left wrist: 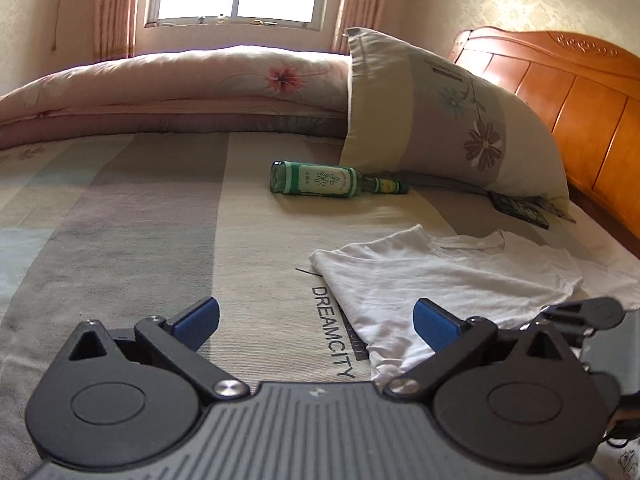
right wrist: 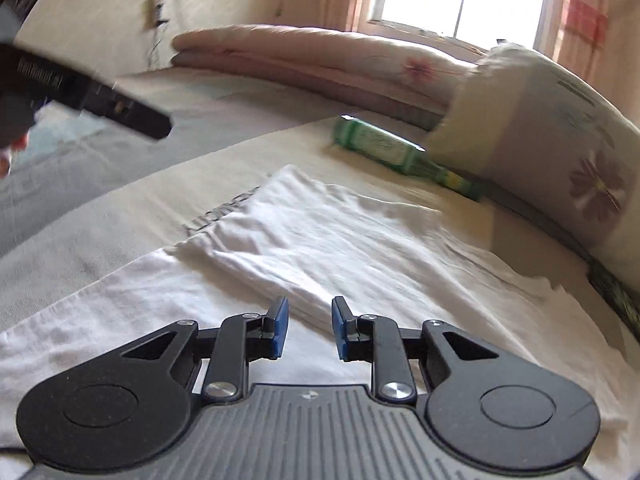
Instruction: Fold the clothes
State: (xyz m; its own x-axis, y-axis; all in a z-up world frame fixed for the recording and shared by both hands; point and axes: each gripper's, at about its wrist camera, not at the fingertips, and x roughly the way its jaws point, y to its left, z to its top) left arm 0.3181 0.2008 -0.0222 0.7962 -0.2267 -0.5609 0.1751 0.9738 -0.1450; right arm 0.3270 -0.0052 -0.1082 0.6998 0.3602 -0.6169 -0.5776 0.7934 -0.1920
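The white t-shirt (right wrist: 340, 240) is lying on the bed (left wrist: 140, 220), partly folded by the look of it, one side flap laid over the middle and a fair few wrinkles in it. The right claw (right wrist: 306, 328) sits just above the near edge of the shirt with its jaws a little apart and nothing between them. The left claw (left wrist: 316, 322) is spread wide and empty, over bare sheet just left of the shirt.

Things that could go sideways: that green glass bottle (left wrist: 336, 180) is lying loose on its side near the pillow (left wrist: 440, 120), right past the shirt's far edge. A big sweep with the fabric could knock it rolling. Also the cloth is thin and layered, so a pinch could easily grab only the top layer and drag the fold crooked
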